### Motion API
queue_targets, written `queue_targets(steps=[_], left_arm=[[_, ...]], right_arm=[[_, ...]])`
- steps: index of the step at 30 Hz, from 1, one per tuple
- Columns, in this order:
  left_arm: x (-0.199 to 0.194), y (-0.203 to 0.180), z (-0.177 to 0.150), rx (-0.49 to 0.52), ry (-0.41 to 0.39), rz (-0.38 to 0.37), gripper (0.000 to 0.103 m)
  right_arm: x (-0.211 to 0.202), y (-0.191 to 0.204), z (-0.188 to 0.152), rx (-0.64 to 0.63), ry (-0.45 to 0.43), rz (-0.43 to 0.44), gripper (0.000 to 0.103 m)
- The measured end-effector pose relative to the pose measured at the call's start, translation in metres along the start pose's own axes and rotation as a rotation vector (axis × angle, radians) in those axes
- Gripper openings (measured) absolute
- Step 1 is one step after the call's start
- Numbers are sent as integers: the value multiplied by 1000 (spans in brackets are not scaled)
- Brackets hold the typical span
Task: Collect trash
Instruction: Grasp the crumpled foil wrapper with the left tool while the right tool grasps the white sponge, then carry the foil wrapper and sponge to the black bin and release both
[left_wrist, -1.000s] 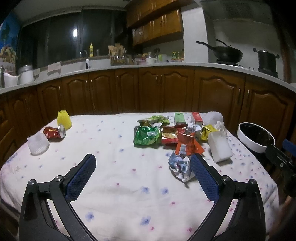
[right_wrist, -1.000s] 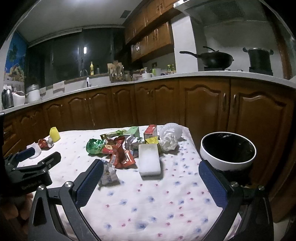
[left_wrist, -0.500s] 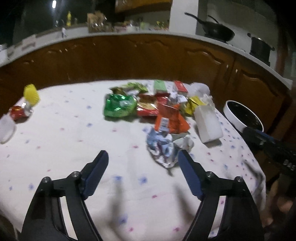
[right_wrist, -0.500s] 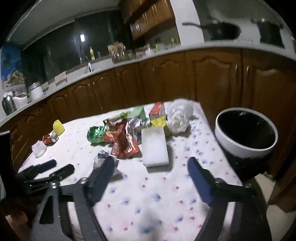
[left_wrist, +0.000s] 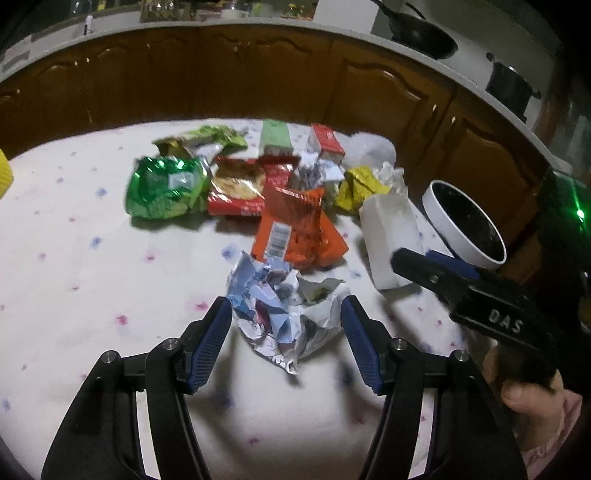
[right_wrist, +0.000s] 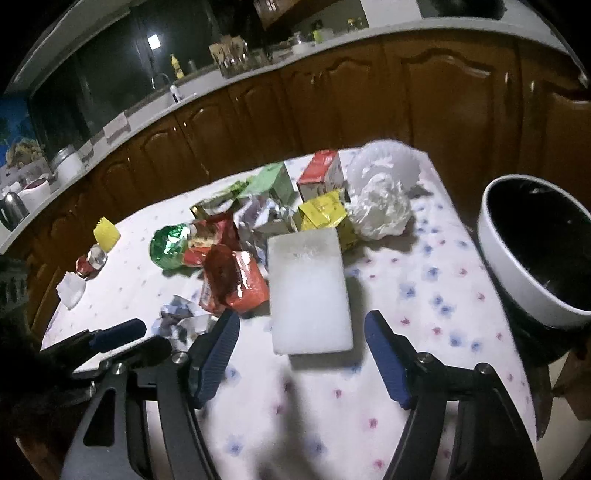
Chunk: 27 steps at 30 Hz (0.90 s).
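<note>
A heap of trash lies on the flowered tablecloth (left_wrist: 92, 266). My left gripper (left_wrist: 286, 317) is open, its fingers either side of a crumpled blue-and-white wrapper (left_wrist: 280, 310). My right gripper (right_wrist: 301, 328) is open, its fingers flanking the near end of a white foam block (right_wrist: 308, 288). Behind lie an orange wrapper (left_wrist: 299, 229), a green foil bag (left_wrist: 166, 184), a red snack bag (left_wrist: 240, 188), a yellow wrapper (right_wrist: 325, 218), small cartons and a white plastic bag (right_wrist: 380, 195). A white bin with a black inside (right_wrist: 535, 251) stands off the table's right edge.
A yellow cup (right_wrist: 106, 232), a crushed red can (right_wrist: 88, 262) and a white cup (right_wrist: 70, 290) stand at the table's far left. Brown kitchen cabinets (right_wrist: 332, 99) with a worktop run behind. My right gripper shows in the left wrist view (left_wrist: 436, 271).
Both grippers have moved forward and down over the table. The left one has come around the crumpled wrapper, the right one up to the foam block; both jaws have narrowed.
</note>
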<state>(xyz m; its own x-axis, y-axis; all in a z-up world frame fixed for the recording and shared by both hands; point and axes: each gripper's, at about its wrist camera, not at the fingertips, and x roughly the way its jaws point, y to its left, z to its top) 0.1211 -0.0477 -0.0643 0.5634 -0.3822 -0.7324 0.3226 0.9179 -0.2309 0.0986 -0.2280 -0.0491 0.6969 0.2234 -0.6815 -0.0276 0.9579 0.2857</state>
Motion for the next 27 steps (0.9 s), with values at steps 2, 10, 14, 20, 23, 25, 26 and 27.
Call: queue_targets(steps=[2, 10, 14, 20, 23, 25, 26, 27], left_arm=[[4, 0, -2, 6, 4, -6, 53], [-5, -1, -3, 12, -22, -66, 11], [-18, -6, -5, 22, -33, -87, 11], [-40, -23, 7, 56, -82, -130, 11], [-44, -39, 17, 88, -100, -155, 11], [-42, -48, 23, 109, -102, -168, 11], [-40, -56, 26, 121, -101, -182, 11], [-40, -60, 28, 127, -101, -191, 11]], right_arm=[[9, -5, 1, 11, 23, 10, 69], [7, -23, -5, 66, 22, 57, 48], [-11, -21, -7, 59, -8, 77, 48], [-42, -39, -11, 99, -55, 89, 48], [-52, -42, -12, 110, -77, 70, 48], [-63, -54, -12, 129, -92, 56, 48], [-65, -53, -11, 132, -96, 50, 48], [-70, -59, -11, 140, -104, 38, 48]])
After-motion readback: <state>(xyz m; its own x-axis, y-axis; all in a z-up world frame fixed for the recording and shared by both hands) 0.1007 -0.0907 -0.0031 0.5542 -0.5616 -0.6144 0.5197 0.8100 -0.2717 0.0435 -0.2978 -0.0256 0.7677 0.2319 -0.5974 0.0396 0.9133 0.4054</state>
